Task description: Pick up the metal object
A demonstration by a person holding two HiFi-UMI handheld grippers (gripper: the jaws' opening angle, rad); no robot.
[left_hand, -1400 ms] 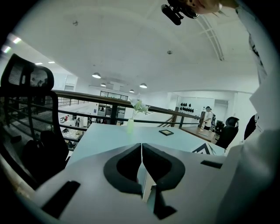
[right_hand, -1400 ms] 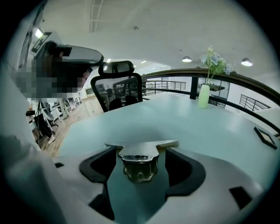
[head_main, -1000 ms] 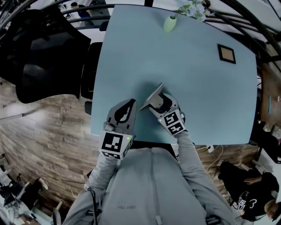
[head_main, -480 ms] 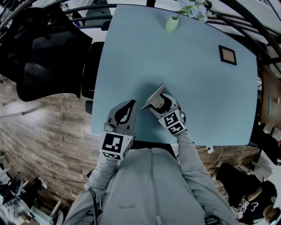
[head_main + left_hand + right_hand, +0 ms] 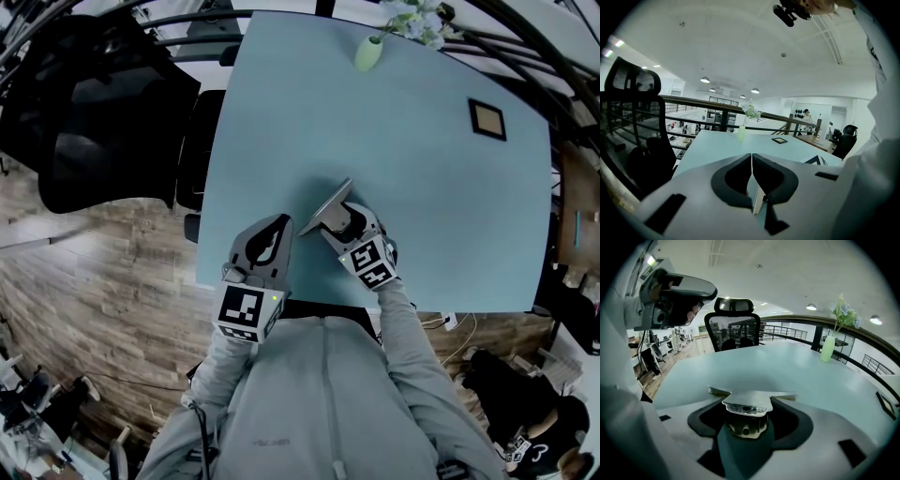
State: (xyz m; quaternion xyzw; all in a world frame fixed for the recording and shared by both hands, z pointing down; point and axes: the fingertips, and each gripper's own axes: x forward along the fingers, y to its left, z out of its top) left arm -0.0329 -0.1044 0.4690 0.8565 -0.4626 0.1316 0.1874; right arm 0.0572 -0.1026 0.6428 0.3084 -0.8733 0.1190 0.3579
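Note:
The metal object (image 5: 328,207), a flat silvery plate on a shiny block, leans tilted on the light blue table (image 5: 403,141) near its front edge. My right gripper (image 5: 335,219) reaches around it from below. In the right gripper view the block (image 5: 746,414) sits between the jaws and the plate lies across their tips. The jaws have just been closing and stand wide, with no pad seen pressing on the metal. My left gripper (image 5: 278,223) rests just left of it, shut and empty, its jaws meeting in a thin line (image 5: 751,157).
A pale green vase with flowers (image 5: 367,52) stands at the table's far edge. A small dark framed square (image 5: 487,118) lies at the far right. A black office chair (image 5: 103,122) stands off the table's left side. Wooden floor lies below the front edge.
Both grippers and the metal object keep their places; only the head view has shifted slightly.

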